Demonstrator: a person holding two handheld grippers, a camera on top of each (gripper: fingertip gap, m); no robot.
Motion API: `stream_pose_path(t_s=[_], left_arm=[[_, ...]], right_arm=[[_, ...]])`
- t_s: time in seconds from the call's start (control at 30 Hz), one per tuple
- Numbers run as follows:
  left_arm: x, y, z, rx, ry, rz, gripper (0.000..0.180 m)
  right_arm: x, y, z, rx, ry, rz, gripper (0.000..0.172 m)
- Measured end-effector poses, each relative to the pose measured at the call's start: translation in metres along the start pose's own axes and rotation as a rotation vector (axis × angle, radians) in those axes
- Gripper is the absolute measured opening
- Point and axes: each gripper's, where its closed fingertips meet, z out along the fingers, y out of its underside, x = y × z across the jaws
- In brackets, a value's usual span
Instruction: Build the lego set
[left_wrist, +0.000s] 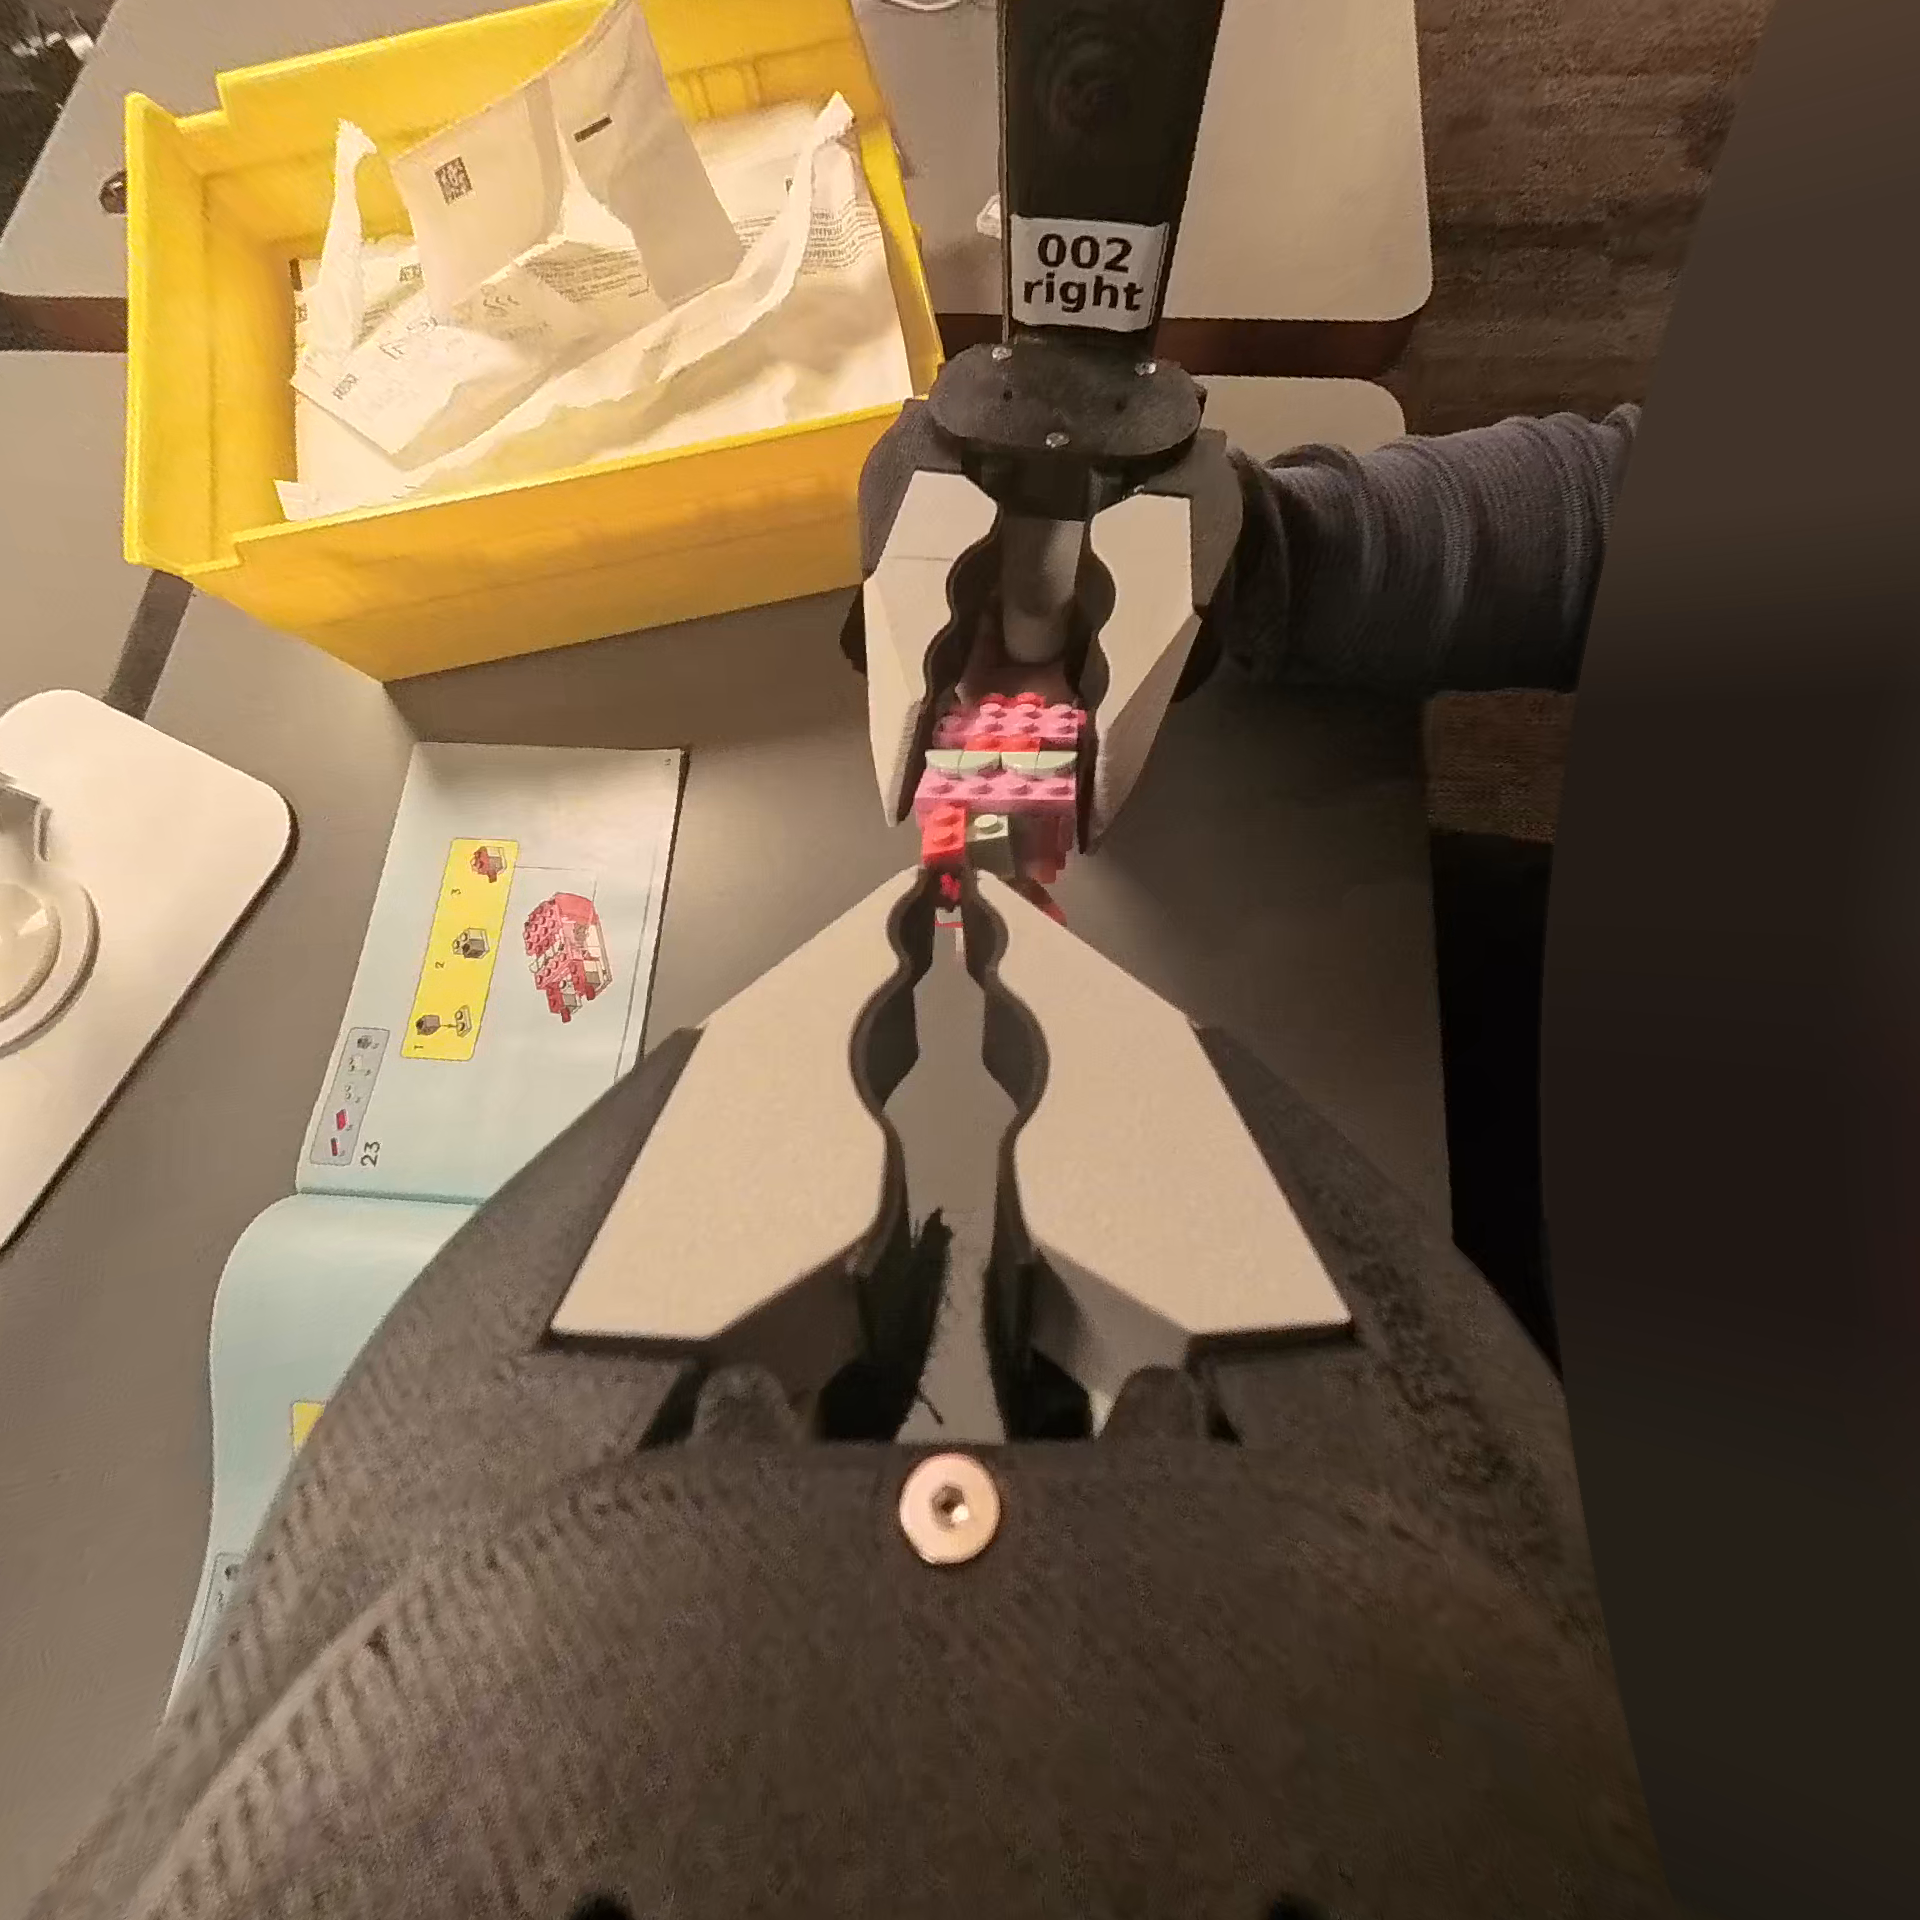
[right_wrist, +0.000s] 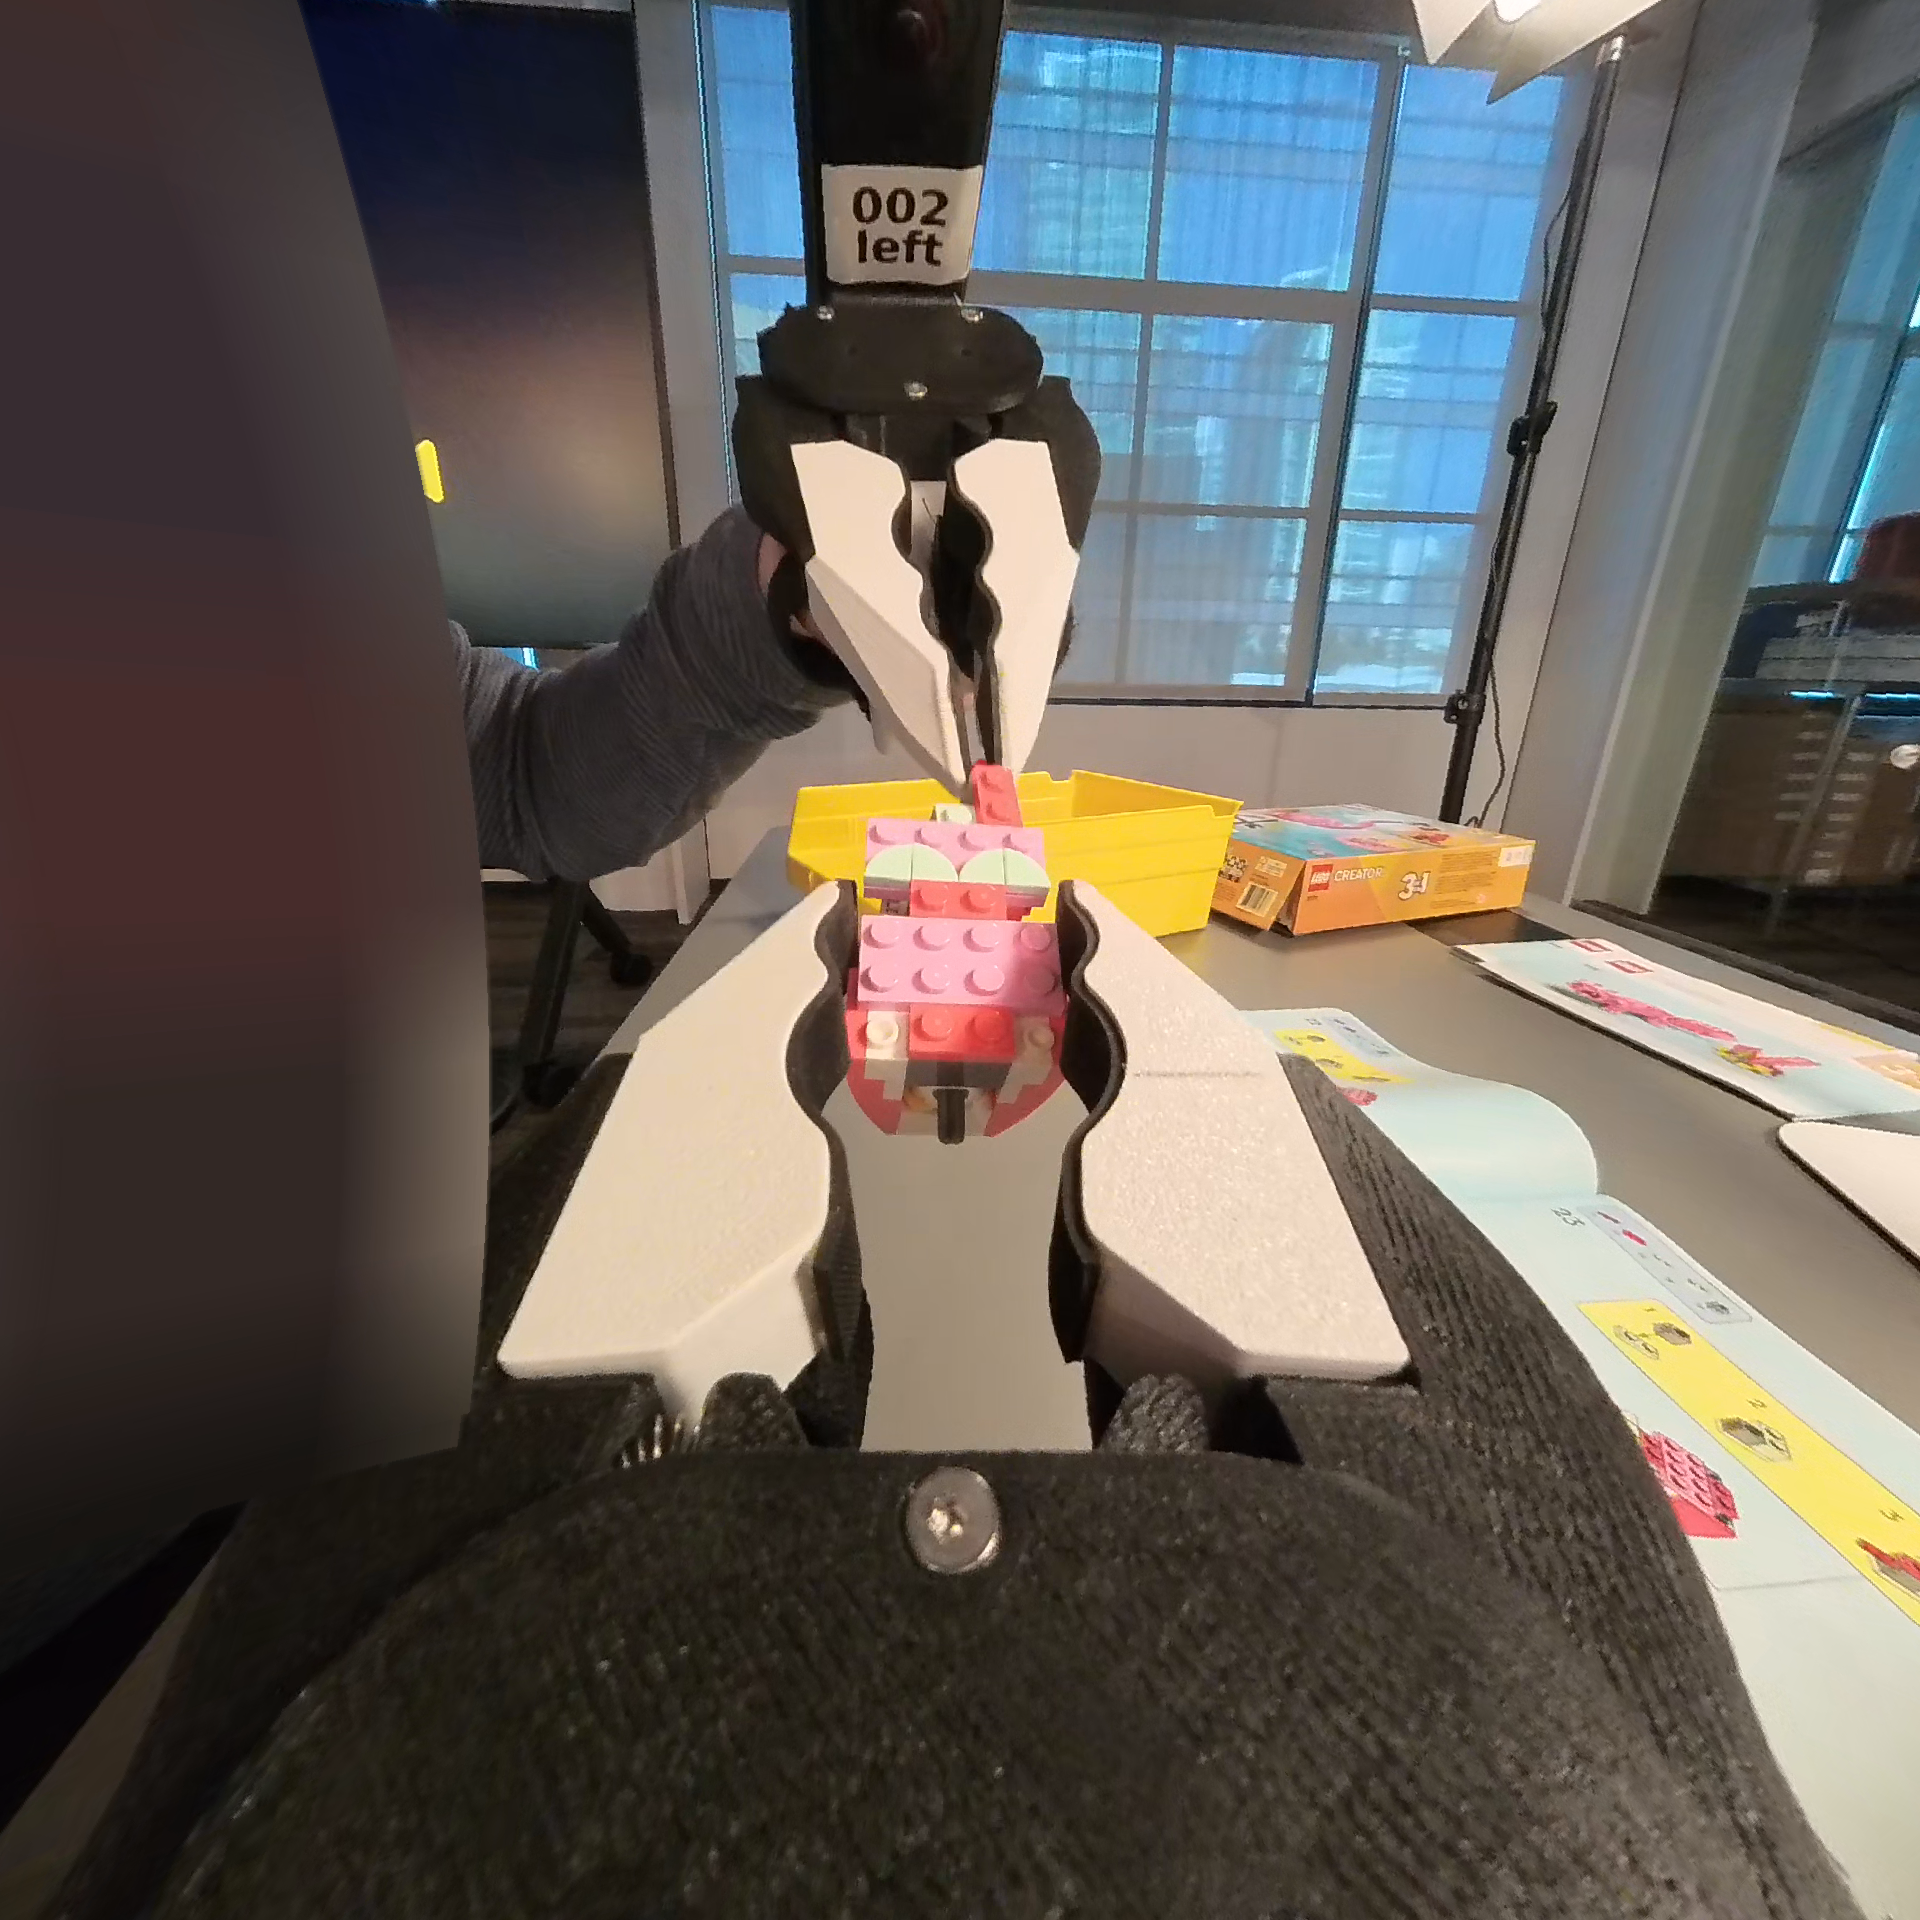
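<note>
Right gripper (right_wrist: 961, 997) fingers clamp a pink brick model (right_wrist: 956, 987). Left gripper (left_wrist: 948, 881) fingers, nearly closed, pinch a red brick (right_wrist: 995, 795) at the model's far end, above the tabletop (left_wrist: 727, 707).

In the left wrist view, the upper left is blocked by a yellow bin (left_wrist: 540, 582) stuffed with torn paper bags (left_wrist: 582, 312). The middle left is covered by a flat open booklet (left_wrist: 520, 956). Bare dark tabletop (left_wrist: 1247, 831) is left to the right of centre, bounded by a sleeved arm (left_wrist: 1434, 561).
</note>
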Motion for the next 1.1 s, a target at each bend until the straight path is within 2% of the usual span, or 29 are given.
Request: stream_pose_path(t_s=[0.43, 0.77, 0.93, 1.1], left_arm=[[0.003, -0.004, -0.001, 0.007, 0.004, 0.013, 0.008], [0.007, -0.005, -0.003, 0.063, 0.012, 0.027, 0.029], [0.008, -0.007, -0.004, 0.137, 0.026, 0.015, 0.029], [0.008, -0.009, -0.004, 0.168, 0.012, 0.043, 0.020]], right_arm=[[-0.001, -0.008, -0.003, 0.041, -0.005, 0.003, 0.037], [-0.003, -0.013, -0.005, 0.066, -0.020, 0.012, 0.037], [-0.003, -0.012, -0.005, 0.061, -0.022, 0.013, 0.037], [-0.003, -0.010, -0.004, 0.048, -0.024, 0.011, 0.037]])
